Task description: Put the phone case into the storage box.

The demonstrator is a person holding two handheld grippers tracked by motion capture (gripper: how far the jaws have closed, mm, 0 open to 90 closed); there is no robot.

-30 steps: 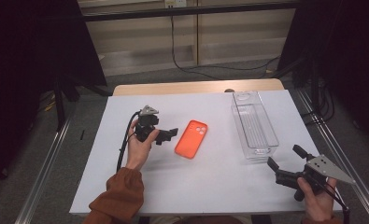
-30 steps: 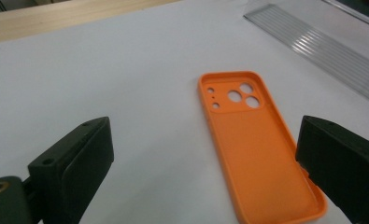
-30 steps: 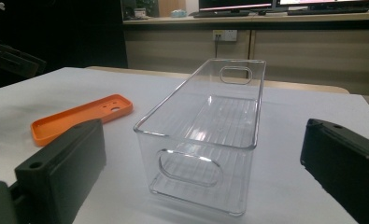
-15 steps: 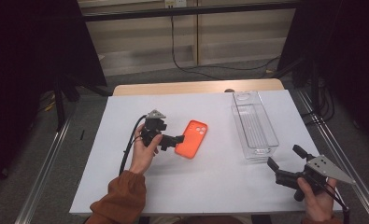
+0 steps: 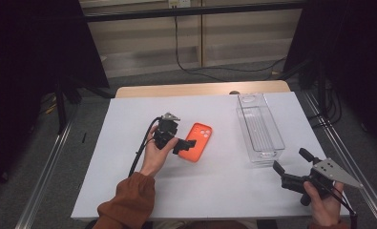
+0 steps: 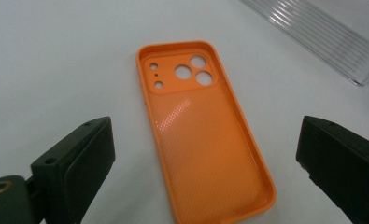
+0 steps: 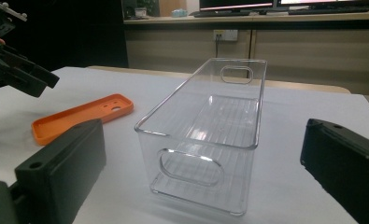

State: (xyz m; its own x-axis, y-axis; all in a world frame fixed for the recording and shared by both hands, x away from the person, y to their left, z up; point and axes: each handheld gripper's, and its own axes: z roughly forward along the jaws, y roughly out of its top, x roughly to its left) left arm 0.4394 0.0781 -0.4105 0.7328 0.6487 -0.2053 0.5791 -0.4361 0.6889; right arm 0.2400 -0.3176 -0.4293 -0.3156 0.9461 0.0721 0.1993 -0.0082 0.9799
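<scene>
On white table [image 5: 129, 191], orange phone case [image 5: 196, 141] lay flat, hollow side up, beside clear bin [image 5: 260, 129]. Left gripper [image 5: 182, 144] jaws wide open at its near end (right gripper [image 5: 291, 167] also open, idle). Looked light, flexible, thin-walled; best pinched across long edges.

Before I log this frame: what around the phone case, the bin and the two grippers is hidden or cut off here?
- Phone case: its underside lies against the table in every view; in the high view the left gripper covers its near-left edge.
- Left gripper view: both jaws cut off by the bottom edge.
- Clear bin: its far end sits low in the right gripper view, handle hole small.
- Right gripper: the hand hides its grip in the high view.
</scene>
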